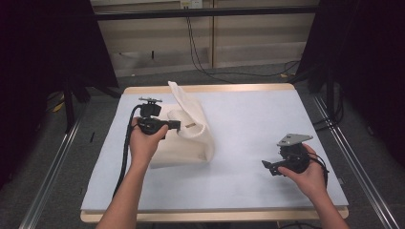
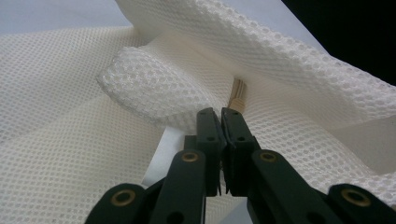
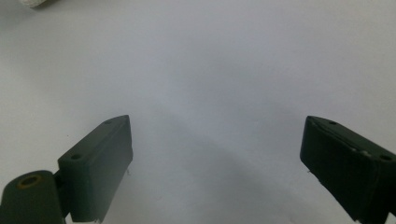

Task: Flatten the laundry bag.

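white mesh bag lies left of the table's middle, one flap raised. left gripper pinches its fabric, jaws closed, pointing right. right gripper hovers well apart, jaws wide, empty.

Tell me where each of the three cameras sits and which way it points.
High view: above the person's side, looking forward and down on the table; both forearms, the left gripper at the mesh bag, the right gripper apart from it.
Left gripper view: rides on the left gripper, facing the mesh bag; its jaws are shut.
Right gripper view: rides on the right gripper, facing bare table; its jaws are wide open.
Shared: the high and left gripper views both show the bag.
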The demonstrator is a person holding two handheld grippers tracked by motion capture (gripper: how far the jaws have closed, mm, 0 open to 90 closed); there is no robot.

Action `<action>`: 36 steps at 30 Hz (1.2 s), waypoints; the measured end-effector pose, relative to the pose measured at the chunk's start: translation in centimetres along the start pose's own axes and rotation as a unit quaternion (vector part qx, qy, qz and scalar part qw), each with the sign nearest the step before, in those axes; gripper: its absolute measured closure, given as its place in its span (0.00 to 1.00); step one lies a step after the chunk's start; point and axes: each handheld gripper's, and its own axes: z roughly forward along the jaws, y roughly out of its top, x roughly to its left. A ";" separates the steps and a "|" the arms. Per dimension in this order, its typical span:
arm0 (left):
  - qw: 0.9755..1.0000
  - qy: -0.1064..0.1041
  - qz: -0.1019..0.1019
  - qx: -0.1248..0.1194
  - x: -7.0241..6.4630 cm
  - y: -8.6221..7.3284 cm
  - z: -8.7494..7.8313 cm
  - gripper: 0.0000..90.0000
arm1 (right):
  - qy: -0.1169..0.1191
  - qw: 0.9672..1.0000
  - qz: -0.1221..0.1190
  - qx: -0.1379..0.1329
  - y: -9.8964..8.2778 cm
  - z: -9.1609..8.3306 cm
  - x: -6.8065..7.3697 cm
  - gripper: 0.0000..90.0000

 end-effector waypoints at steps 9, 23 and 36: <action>1.000 -0.005 0.005 0.005 -0.5 0.1 0.9 0.96 | 0.002 1.000 0.000 0.000 -0.2 0.0 -0.1 0.10; 1.000 -0.024 0.014 0.006 -1.5 0.3 2.6 0.95 | -0.001 1.000 0.008 0.002 -0.3 -0.2 -0.3 0.10; 0.999 -0.027 0.019 0.002 -2.5 0.3 4.1 0.72 | -0.001 1.000 0.002 0.001 -0.4 -0.2 -0.3 0.10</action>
